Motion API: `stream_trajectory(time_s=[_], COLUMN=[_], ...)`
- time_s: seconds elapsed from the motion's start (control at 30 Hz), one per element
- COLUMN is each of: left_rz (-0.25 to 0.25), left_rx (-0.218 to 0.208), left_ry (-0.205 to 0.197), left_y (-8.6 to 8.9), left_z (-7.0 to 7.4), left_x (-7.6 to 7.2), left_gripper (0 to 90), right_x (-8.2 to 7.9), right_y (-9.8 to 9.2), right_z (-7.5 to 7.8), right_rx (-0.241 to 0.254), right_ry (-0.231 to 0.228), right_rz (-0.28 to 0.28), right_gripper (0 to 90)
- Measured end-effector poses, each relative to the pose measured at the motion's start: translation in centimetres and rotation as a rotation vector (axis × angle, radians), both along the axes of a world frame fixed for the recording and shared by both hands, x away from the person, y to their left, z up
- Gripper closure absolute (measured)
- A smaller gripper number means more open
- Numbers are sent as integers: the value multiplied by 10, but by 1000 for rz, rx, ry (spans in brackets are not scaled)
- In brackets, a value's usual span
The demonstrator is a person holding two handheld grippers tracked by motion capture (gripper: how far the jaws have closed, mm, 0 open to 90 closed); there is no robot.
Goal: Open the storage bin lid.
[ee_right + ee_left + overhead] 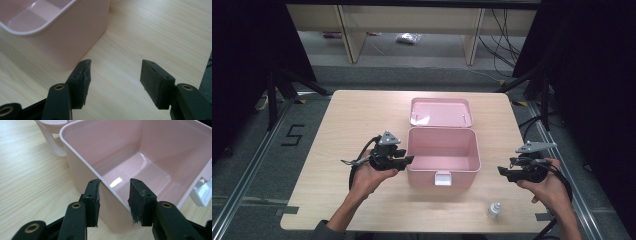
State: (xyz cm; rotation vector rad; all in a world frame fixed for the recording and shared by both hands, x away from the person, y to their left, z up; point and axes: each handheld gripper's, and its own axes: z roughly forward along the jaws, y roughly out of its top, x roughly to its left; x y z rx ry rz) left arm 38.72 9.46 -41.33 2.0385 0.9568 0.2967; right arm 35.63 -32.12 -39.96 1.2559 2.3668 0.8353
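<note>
The pink box [443, 152] at frame center is straddled at its wall by the left gripper [408, 160], no pinch visible; the right gripper [504, 171] is held empty, wide apart. Probably the bottle [494, 210] at lower right gets grabbed next.

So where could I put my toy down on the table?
The wood left of the pink box is bare out to the table edge. It is tighter near the front right, around the small white bottle.
</note>
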Motion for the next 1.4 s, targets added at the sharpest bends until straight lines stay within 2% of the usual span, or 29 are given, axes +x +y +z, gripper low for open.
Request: stream_trajectory(time_s=[0.03,0.1,0.13,0.27,0.3,0.43,0.47,0.57,0.67,0.7,0.73,0.77,0.83,0.87,0.9,0.93,1.13,1.17,1.27,1.37,1.4], left_rz=[0,-2,-1,5,6,4,3,-3,-9,-7,9,0,-3,-2,-2,-2,-4,1,-4,-2,-2], left_rx=[2,7,7,2,13,6,9,18,20,18,19,19,17,17,17,18,21,22,18,24,24], left_ry=[-1,-1,-1,-3,-6,-4,-6,-7,-5,-4,-8,-5,-2,-2,-2,-2,-2,-6,-2,-5,-5], left_y=[0,0,0,-1,-1,-2,-1,-1,-1,-1,-2,-1,-2,-2,-2,-2,-2,-2,-2,-2,-2], left_z=[0,0,0,0,0,0,0,1,1,1,0,0,0,0,0,0,0,0,0,0,0], left_x=[0,0,0,0,0,-1,-1,-1,0,0,0,0,1,1,0,0,1,0,1,1,1], left_gripper=[602,602,602,601,601,601,601,599,598,598,598,597,596,595,595,595,593,593,593,593,592], right_x=[-2,-6,-6,-15,-19,-29,-31,-38,-43,-45,-48,-48,-49,-51,-50,-51,-54,-56,-56,-58,-57], right_y=[0,0,-1,3,6,11,13,19,22,24,27,27,29,31,31,34,40,42,43,45,44], right_z=[1,1,-1,0,0,2,0,1,3,2,3,3,0,0,-2,-3,-11,-11,-12,-14,-16], right_rx=[8,5,-1,13,24,18,30,16,-10,-10,2,-11,-25,-27,-49,-46,-97,-97,-121,-125,-133], right_ry=[23,26,11,31,46,73,52,76,99,91,111,117,99,124,109,125,154,177,182,196,188], right_rz=[-10,-22,-4,-12,-25,15,19,42,91,98,81,103,130,135,163,152,194,178,195,182,195], right_gripper=[424,419,415,392,385,365,364,356,353,353,351,350,348,348,347,347,336,335,335,334,333])
